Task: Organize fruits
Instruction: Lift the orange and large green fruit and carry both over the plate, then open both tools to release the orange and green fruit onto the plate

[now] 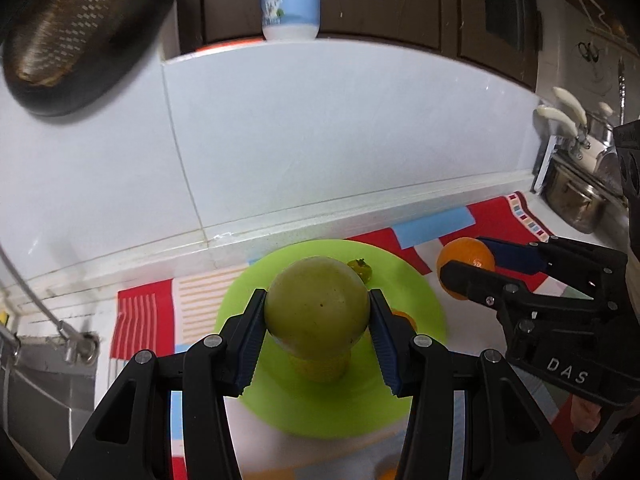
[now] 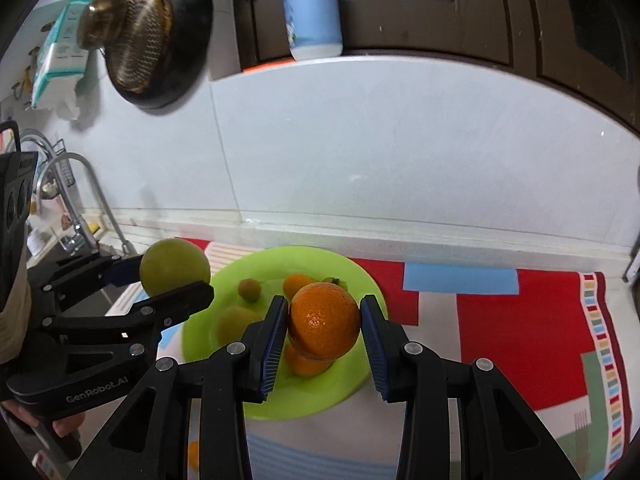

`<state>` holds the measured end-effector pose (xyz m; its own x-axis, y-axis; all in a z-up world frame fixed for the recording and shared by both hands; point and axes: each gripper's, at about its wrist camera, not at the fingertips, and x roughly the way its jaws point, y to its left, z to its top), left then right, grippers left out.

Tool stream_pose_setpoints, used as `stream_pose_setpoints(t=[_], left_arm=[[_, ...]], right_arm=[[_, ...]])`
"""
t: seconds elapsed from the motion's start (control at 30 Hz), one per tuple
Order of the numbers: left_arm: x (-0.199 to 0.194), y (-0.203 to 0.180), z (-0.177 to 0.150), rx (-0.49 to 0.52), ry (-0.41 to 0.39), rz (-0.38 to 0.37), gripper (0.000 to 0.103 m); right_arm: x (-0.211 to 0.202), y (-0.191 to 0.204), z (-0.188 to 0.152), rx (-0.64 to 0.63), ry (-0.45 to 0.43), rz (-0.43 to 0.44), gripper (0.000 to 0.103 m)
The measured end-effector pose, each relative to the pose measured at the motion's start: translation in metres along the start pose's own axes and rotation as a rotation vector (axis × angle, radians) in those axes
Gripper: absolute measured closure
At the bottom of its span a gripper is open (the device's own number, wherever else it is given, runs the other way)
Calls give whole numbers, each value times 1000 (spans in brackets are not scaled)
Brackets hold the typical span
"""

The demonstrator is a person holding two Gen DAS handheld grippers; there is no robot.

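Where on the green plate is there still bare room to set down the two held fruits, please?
The plate's near rim and right side lie bare. Its middle and far left are crowded with small fruits. The mat right of the plate is free too.

Two grippers show, the left gripper (image 1: 317, 312) and the right gripper (image 2: 324, 330), each clamped on one fruit: one green fruit (image 1: 317, 307) and one orange (image 2: 323, 326). One green plate (image 2: 352, 276) lies on one patterned mat (image 2: 500, 320), and on the plate I count five smaller fruits (two orange, two yellowish-green, one partly hidden). One blue bottle (image 2: 311, 10) stands on the ledge.
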<state>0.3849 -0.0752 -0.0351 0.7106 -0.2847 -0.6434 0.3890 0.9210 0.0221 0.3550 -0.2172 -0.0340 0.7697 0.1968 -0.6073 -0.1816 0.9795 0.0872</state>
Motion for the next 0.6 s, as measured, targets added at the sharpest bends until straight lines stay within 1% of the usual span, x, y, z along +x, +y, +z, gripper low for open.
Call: stream_pose_setpoints(t=[0.33,0.6], left_arm=[[50,3,6,13,67,-16,54],[76,2,6,19,128,-44,54]], right_arm=[[56,-14,-3,16,67,17,64],[84,-24,-6,35,107,20,64]])
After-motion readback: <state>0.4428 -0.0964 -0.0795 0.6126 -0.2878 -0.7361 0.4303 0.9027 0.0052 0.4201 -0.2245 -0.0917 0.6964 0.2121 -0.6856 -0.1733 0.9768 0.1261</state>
